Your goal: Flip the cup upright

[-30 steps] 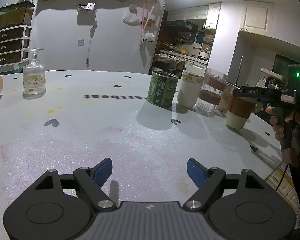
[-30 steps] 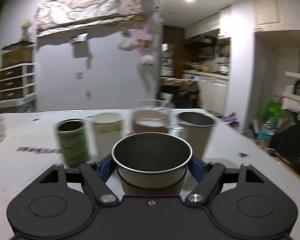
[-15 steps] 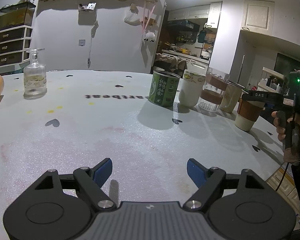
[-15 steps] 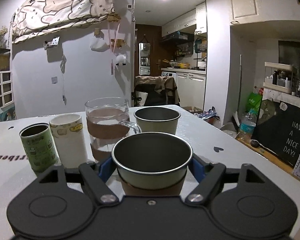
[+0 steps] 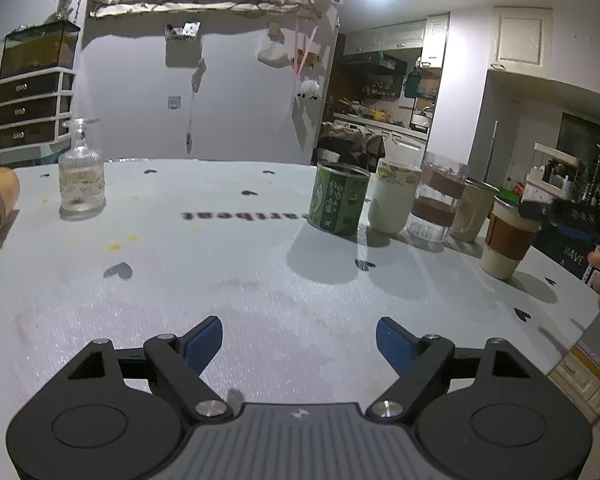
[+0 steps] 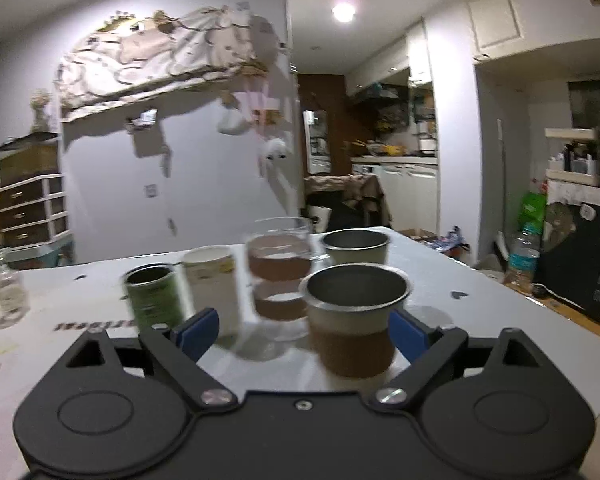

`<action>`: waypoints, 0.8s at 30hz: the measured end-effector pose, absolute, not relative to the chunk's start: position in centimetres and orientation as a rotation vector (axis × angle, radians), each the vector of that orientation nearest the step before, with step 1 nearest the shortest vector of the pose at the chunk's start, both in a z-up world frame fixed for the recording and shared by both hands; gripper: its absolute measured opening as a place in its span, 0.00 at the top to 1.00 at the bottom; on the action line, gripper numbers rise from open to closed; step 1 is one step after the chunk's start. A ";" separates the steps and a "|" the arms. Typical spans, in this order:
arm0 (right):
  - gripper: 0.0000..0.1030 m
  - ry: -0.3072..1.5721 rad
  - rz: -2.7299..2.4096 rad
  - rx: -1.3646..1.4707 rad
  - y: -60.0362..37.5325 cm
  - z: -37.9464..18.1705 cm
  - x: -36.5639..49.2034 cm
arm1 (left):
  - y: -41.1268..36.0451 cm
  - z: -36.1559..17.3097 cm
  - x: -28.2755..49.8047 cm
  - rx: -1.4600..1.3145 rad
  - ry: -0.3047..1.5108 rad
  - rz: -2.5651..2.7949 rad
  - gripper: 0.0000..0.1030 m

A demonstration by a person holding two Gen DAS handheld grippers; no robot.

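The cup (image 6: 350, 326), cream with a brown sleeve and a metal rim, stands upright on the worktop (image 6: 440, 280) just ahead of the right gripper (image 6: 300, 334), nearer its right finger; the blue pads (image 6: 198, 332) are spread wide, and the right one seems barely clear of the sleeve, though motion blur makes contact hard to judge. Beyond the cup, further from this gripper, a glass mug (image 6: 279, 276) and a second metal-rimmed cup (image 6: 356, 246) stand close together, with a white cup (image 6: 212, 284) and a green can (image 6: 152, 298) ahead to the left. The left gripper (image 5: 299, 342) hovers low over bare worktop with its fingers wide apart and nothing between them; the row of cups lies ahead to its right, a glass bottle (image 5: 81, 176) far ahead to its left.
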State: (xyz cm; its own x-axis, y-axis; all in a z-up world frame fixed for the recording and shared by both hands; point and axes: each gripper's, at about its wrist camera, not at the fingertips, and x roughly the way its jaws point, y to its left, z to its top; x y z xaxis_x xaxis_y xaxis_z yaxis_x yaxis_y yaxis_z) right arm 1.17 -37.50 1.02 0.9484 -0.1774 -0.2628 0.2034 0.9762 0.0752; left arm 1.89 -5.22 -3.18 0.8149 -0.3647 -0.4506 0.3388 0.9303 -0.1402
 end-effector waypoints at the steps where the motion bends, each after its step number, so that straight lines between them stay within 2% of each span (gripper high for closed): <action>1: 0.10 0.255 -0.181 0.100 -37.1 0.9 0.7 | -5.2 -3.0 1.9 -0.052 0.484 -0.371 0.17; 14: 0.06 0.259 -0.113 0.079 -33.3 -0.4 -2.7 | -6.8 -1.9 2.0 -0.016 0.416 -0.336 0.12; 21: 0.03 0.281 -0.101 0.062 -32.5 -1.2 -3.8 | -7.1 -1.6 1.5 -0.007 0.391 -0.307 0.00; 24: 0.01 0.289 -0.103 0.047 -32.2 -1.4 -4.0 | -7.1 -1.5 1.4 -0.006 0.382 -0.300 0.00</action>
